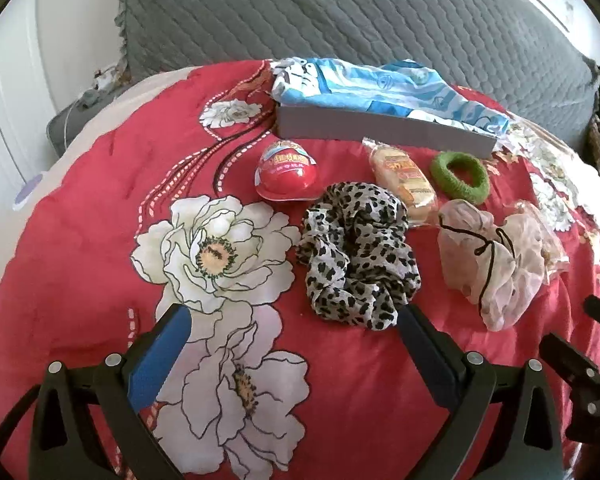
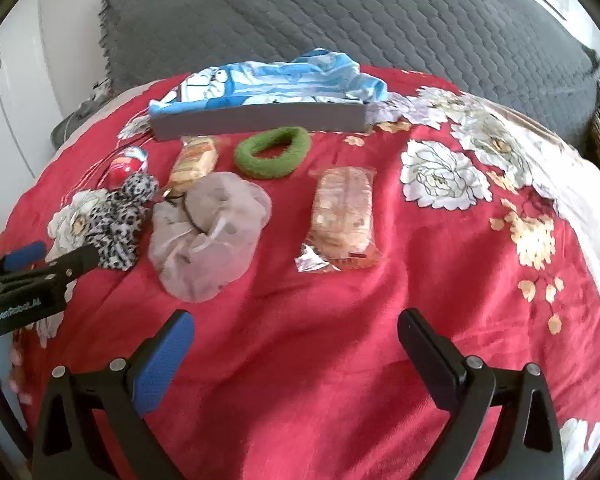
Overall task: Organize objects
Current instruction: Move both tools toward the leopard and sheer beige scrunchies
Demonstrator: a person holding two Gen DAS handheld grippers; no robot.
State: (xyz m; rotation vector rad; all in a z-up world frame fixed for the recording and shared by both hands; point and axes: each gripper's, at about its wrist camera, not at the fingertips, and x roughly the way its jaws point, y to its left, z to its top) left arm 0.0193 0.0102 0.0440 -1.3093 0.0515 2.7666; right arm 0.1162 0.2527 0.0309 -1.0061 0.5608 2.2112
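**Both tongs wide open above a bed of things still to be sorted**

A red flowered bedspread covers the bed, with a grey quilted blanket at the far end. On the far side of the red cloth stands a shallow grey box with a blue-and-white cloth lying in and behind it; it looks like the place meant to receive the loose things, which are spread in front of it within easy reach.

Nearest the left tongs lies a leopard-print scrunchie, and to its right a pale sheer scrunchie. A wrapped cake lies ahead of the right tongs. Farther off, close to the box, are a green hair ring, a second wrapped snack and, on the left, a red plastic egg.

Both tongs are spread as wide as they go and hold nothing; they tilt down toward the spread, probably ready for a first pick.
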